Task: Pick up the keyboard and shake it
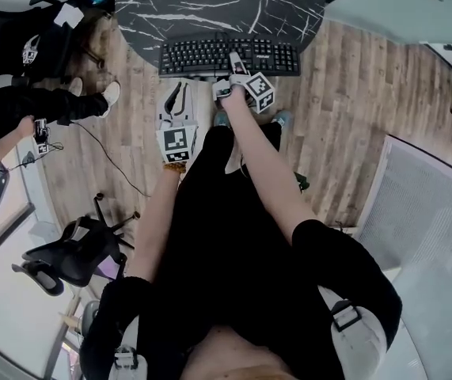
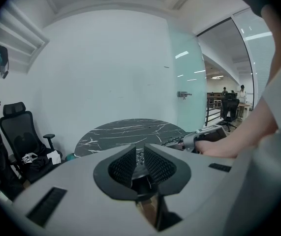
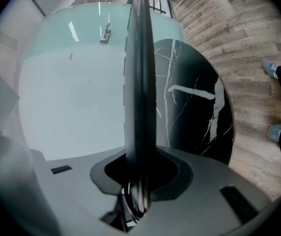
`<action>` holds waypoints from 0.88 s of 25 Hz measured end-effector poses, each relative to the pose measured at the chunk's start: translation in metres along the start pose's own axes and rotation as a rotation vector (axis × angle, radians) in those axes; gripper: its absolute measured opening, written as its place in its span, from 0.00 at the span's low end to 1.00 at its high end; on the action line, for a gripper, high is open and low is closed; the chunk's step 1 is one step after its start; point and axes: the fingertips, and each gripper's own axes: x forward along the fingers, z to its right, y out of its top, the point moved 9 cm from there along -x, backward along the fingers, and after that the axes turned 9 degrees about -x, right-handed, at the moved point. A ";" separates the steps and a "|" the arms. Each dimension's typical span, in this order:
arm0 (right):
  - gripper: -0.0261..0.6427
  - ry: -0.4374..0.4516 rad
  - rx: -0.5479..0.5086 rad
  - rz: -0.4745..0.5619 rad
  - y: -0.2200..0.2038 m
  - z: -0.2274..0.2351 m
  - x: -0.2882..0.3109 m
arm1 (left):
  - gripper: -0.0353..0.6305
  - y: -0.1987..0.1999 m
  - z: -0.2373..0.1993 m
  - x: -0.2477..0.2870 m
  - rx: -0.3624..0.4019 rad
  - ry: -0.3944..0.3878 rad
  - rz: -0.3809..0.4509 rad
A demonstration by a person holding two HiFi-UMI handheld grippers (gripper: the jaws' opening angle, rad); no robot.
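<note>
right gripper [image 1: 235, 63] clamped on flat black plastic keyboard [image 1: 202, 55], at near edge of round black marble table [image 1: 210, 6]. left gripper [image 1: 176, 93] narrow, empty, just short of table.

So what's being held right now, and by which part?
The right gripper grips the keyboard at the middle of its near long edge; the left gripper holds nothing.

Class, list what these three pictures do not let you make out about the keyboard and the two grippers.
- Head view: lettering on the keyboard keys, too small.
- Head view: whether the keyboard touches the table; from above no gap shows.
- Right gripper view: pads of the right gripper, covered by the blurred, edge-on keyboard.
- Left gripper view: most of the keyboard, hidden behind the left gripper and the person's hand.
</note>
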 end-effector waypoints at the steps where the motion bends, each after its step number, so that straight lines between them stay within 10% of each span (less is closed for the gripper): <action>1: 0.18 -0.006 0.004 -0.001 -0.002 0.004 0.002 | 0.14 -0.002 -0.001 -0.001 -0.002 0.004 -0.007; 22: 0.19 -0.080 -0.003 -0.066 0.000 0.022 0.009 | 0.14 -0.013 0.028 0.001 -0.011 -0.054 -0.030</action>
